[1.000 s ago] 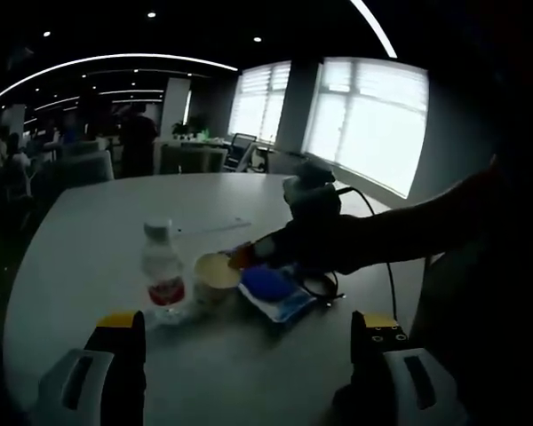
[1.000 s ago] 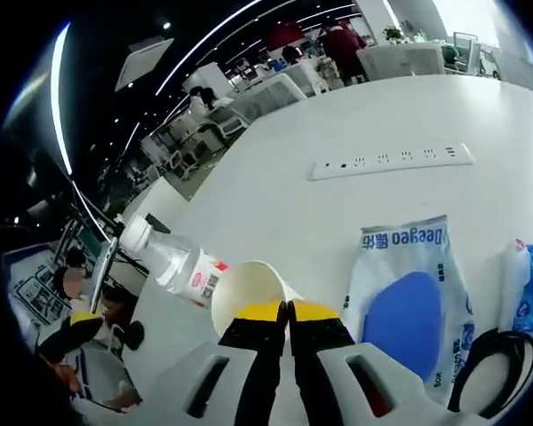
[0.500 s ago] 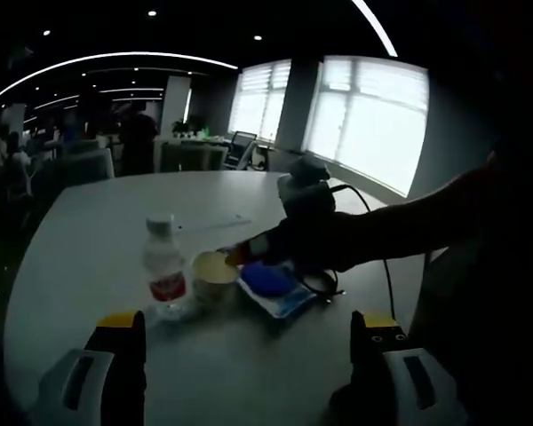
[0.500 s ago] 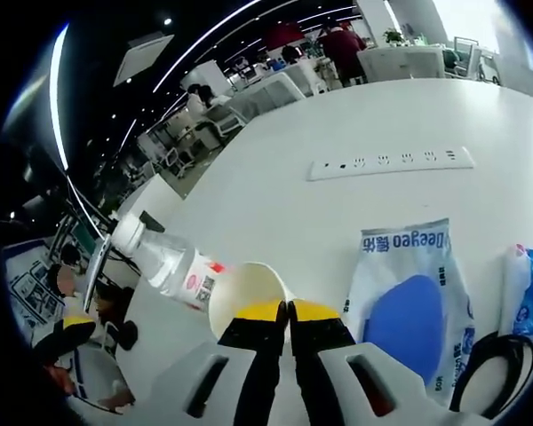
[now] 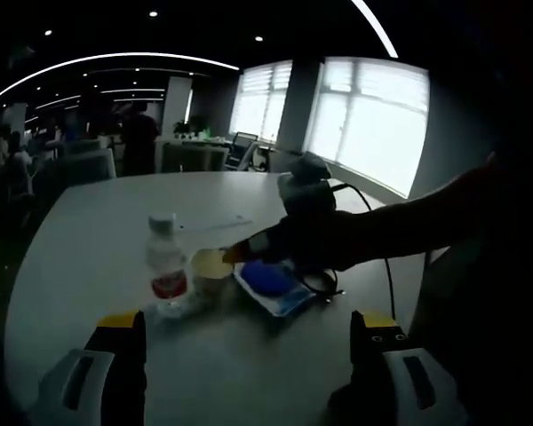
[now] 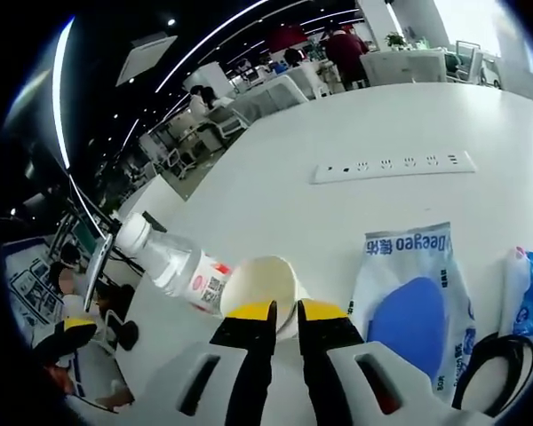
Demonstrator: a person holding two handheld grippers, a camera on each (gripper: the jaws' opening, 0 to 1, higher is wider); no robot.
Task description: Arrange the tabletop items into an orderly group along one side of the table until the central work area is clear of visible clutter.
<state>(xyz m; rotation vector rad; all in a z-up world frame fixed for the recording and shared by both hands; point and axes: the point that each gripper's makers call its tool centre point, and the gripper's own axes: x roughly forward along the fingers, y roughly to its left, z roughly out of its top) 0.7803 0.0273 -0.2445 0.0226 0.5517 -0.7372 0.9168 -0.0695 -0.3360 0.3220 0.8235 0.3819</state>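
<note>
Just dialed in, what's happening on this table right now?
A person is tidying a white table with two handheld grippers. The right gripper sits at the rim of a paper cup, jaws slightly apart with the rim between them. The cup stands beside a water bottle, with a blue-and-white packet on its other side and a power strip farther back. The left gripper hovers open, holding nothing.

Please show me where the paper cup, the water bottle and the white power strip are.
paper cup [image 6: 259, 277], right gripper view, on its rim.
water bottle [image 6: 179, 267], right gripper view, on its body.
power strip [image 6: 393, 165], right gripper view, on its top face.
</note>
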